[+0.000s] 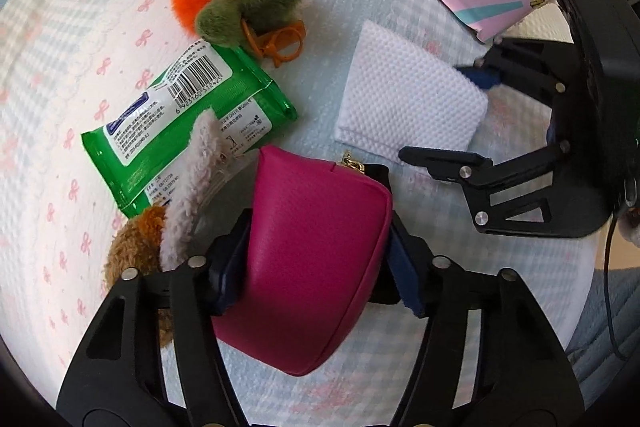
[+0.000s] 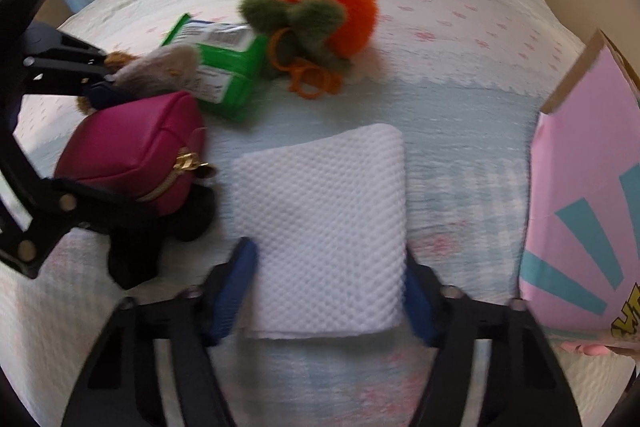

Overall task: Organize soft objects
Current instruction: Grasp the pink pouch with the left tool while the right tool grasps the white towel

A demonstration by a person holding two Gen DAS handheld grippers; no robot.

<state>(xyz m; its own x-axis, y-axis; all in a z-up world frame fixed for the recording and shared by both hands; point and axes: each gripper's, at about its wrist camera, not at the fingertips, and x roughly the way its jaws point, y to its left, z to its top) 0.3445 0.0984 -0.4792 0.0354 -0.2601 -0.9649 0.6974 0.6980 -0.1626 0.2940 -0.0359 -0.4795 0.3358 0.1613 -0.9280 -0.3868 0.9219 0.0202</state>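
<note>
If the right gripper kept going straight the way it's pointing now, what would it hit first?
The folded white towel. It already lies between the right gripper fingers, which point steeply down, so going on would press it into the checked bedspread beneath. Exact depth is unclear.

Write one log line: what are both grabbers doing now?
left gripper: shut on magenta leather pouch | right gripper: shut on white waffle-textured folded cloth | surface: checked bedspread

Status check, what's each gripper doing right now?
Left gripper shut on pink pouch. Right gripper straddles white cloth, grip unclear. Plush toy crowds pouch.
</note>
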